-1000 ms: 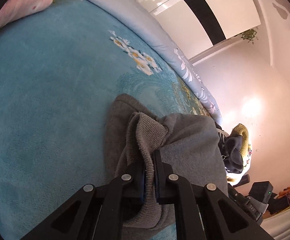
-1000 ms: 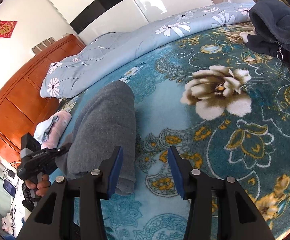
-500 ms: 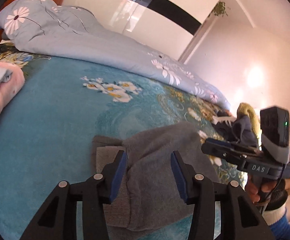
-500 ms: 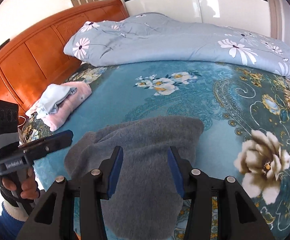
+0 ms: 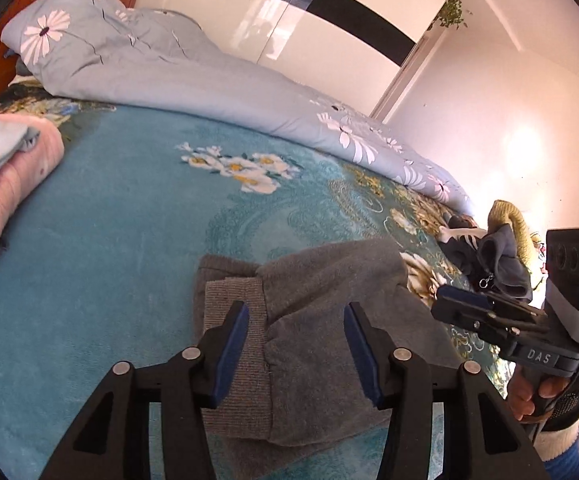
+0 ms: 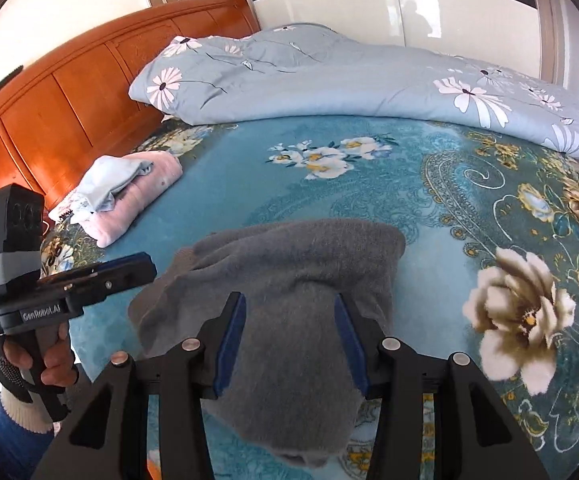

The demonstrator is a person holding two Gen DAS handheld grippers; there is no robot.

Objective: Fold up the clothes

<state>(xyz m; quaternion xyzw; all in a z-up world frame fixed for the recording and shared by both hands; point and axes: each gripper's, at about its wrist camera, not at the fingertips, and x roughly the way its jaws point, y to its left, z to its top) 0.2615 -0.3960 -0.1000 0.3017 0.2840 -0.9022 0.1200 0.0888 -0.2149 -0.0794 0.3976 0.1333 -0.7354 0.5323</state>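
A grey knit garment (image 5: pixel 329 308) lies folded on the blue floral bedspread (image 5: pixel 109 248), its ribbed hem (image 5: pixel 235 344) turned toward me. It also shows in the right wrist view (image 6: pixel 289 292). My left gripper (image 5: pixel 295 350) is open and empty, held just above the garment's hem. My right gripper (image 6: pixel 289 344) is open and empty above the garment's other end. Each gripper shows in the other's view: the right one (image 5: pixel 489 312) at the right, the left one (image 6: pixel 101 276) at the left.
A folded pink and light blue stack (image 6: pixel 125 196) sits near the orange wooden headboard (image 6: pixel 69 88). A grey-blue floral duvet (image 6: pixel 349 76) is bunched along the far side. A pile of dark and yellow clothes (image 5: pixel 493 248) lies at the bed's right end.
My left gripper was shut on the grey hem a second ago; it has let go, opened and drawn back. My right gripper swung round over the garment, which now lies flat.
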